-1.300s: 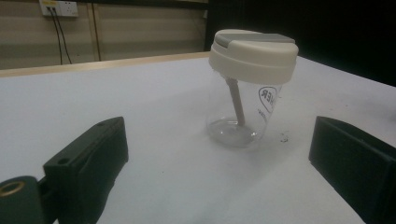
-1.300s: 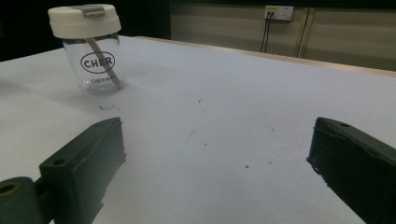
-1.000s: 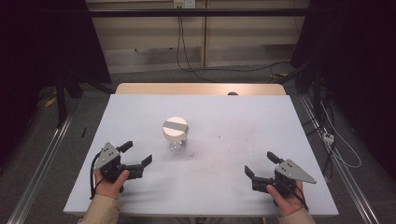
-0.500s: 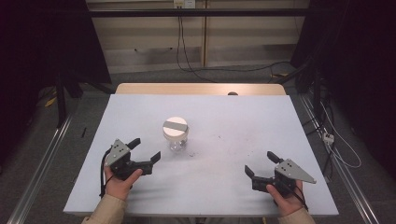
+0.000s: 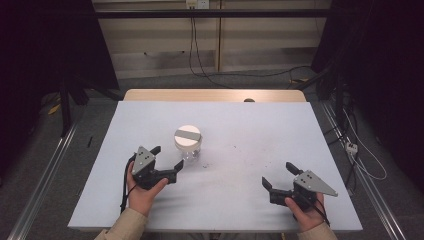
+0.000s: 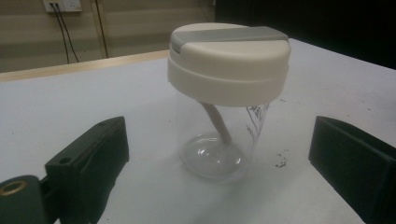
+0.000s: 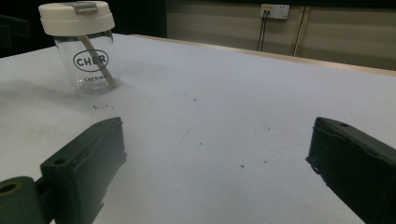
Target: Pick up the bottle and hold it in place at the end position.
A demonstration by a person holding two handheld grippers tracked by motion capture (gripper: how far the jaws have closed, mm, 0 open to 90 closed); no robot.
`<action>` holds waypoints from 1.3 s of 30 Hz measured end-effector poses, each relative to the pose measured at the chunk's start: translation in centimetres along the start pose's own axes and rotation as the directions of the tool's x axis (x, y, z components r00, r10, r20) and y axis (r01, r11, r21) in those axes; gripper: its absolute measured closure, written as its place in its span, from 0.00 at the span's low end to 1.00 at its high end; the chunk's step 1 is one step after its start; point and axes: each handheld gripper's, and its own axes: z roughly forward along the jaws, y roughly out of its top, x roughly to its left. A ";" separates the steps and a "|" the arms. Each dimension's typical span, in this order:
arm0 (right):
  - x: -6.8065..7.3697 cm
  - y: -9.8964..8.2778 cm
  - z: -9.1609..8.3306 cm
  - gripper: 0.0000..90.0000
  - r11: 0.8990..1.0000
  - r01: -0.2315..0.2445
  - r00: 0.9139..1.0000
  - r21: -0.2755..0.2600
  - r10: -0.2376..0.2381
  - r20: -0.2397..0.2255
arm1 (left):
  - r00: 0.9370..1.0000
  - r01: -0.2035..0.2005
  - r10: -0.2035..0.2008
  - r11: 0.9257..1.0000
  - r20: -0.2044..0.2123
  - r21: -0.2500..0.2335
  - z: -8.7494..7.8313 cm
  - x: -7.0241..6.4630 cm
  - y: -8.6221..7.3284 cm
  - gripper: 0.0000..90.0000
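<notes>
From the high view, the left gripper now sits much nearer the cup than a second ago, having slid from the left edge toward the middle of the tabletop. The cup stands upright a little left of centre, at about one o'clock from that gripper and just clear of its tips. The jaws have just been closing a little, yet they stay wide with nothing between them. I read this as the approach to a grasp on the cup. The right gripper has not moved; it rests low at the near right, jaws wide and empty, well apart from the cup. Bare surface lies all around the cup, and every tabletop edge is far from it.

In the left gripper view, the cup sits at twelve o'clock, centred beyond the two black jaws, its white lid with a grey flap on and a straw inside. Room remains on both sides.

In the right gripper view, the cup stands at ten o'clock, far off across bare tabletop.
</notes>
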 end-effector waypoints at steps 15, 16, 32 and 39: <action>-0.2 -0.1 0.0 0.04 1.000 -0.013 1.000 0.002 0.013 0.003 | 1.000 0.019 -0.019 1.000 -0.025 0.023 3.4 -1.4 0.1 0.07; -0.2 -0.1 0.0 0.04 1.000 -0.013 1.000 0.002 0.013 0.003 | 1.000 0.016 -0.015 0.999 -0.028 0.027 3.5 -1.5 0.1 0.07; -0.3 -0.1 0.1 0.04 1.000 -0.017 1.000 0.004 0.017 0.004 | 0.997 0.049 -0.045 0.997 -0.068 0.052 5.8 -1.9 0.1 0.08; -0.3 -0.1 0.1 0.04 1.000 -0.017 1.000 0.003 0.017 0.005 | 0.995 0.052 -0.048 0.997 -0.084 0.048 6.8 -2.3 0.3 0.08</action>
